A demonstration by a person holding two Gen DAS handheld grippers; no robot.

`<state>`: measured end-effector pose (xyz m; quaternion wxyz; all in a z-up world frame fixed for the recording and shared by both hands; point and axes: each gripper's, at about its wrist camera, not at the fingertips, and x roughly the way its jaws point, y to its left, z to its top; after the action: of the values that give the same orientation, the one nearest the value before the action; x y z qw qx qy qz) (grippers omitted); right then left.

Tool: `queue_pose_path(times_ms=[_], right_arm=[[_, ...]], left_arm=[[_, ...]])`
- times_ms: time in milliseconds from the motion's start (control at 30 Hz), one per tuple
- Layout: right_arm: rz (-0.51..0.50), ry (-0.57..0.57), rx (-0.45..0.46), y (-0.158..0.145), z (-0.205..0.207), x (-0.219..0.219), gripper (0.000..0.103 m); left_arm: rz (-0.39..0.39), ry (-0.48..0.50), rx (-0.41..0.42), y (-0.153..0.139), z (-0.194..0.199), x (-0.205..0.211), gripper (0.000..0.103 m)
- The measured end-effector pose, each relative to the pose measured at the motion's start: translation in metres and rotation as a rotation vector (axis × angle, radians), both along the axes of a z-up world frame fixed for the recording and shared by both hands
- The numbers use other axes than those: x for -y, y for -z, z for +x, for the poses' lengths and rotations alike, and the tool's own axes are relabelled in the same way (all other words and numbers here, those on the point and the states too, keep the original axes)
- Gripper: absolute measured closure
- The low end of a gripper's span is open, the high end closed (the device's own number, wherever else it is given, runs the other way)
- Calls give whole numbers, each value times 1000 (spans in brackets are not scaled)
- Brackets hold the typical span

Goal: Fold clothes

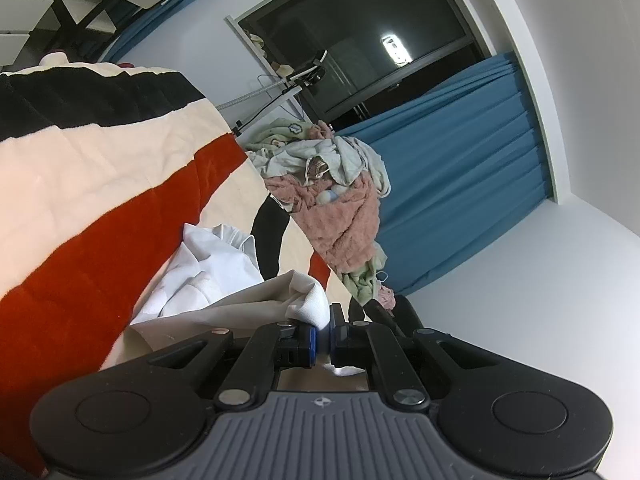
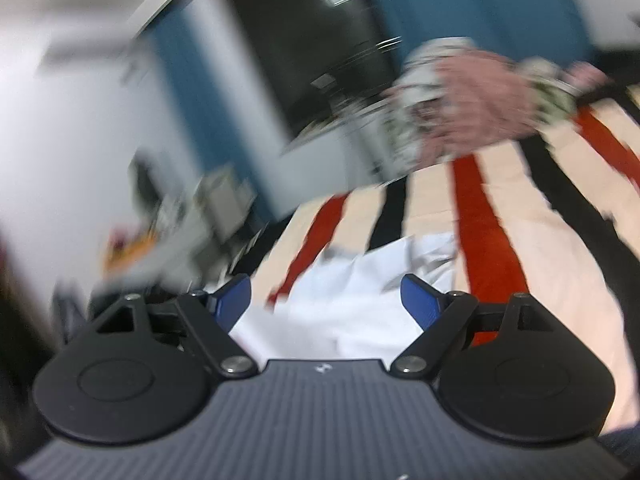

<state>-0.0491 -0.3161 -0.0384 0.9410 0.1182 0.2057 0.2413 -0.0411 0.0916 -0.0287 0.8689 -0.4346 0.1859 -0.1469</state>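
Observation:
A white garment (image 1: 208,272) lies crumpled on the striped blanket (image 1: 80,184). My left gripper (image 1: 323,334) is shut on a white and beige fold of it, lifted off the blanket. In the blurred right wrist view the same white garment (image 2: 352,292) lies just ahead of my right gripper (image 2: 328,296). Its blue fingers (image 2: 420,300) stand wide apart, with nothing between them.
A pile of pink, green and white clothes (image 1: 336,184) sits at the far end of the blanket, also in the right wrist view (image 2: 480,96). Blue curtains (image 1: 460,184) and a dark window (image 1: 360,48) stand behind. Blurred clutter (image 2: 192,216) lies left of the bed.

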Motion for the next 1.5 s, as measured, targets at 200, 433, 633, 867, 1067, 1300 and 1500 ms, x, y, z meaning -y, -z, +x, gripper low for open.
queue_pose_path(times_ms=[200, 433, 633, 867, 1067, 1300, 1500], right_arm=[[-306, -152, -24, 7, -10, -37, 41], [-335, -27, 1, 0, 25, -41, 97], [-199, 151, 75, -40, 95, -28, 97], [-138, 376, 82, -14, 198, -26, 97], [-90, 402, -16, 57, 245, -17, 97], [-71, 394, -32, 74, 277, -19, 68], [76, 405, 46, 80, 253, -13, 13]], left_arm=[[7, -5, -1, -3, -3, 1, 97], [28, -11, -11, -18, 8, 6, 97], [126, -30, -32, -61, 67, 19, 96], [271, 0, -22, -57, 167, 47, 96], [269, 31, -30, -4, 206, 48, 96], [342, 89, -59, 21, 243, 45, 62], [439, 130, -3, 28, 236, 50, 18]])
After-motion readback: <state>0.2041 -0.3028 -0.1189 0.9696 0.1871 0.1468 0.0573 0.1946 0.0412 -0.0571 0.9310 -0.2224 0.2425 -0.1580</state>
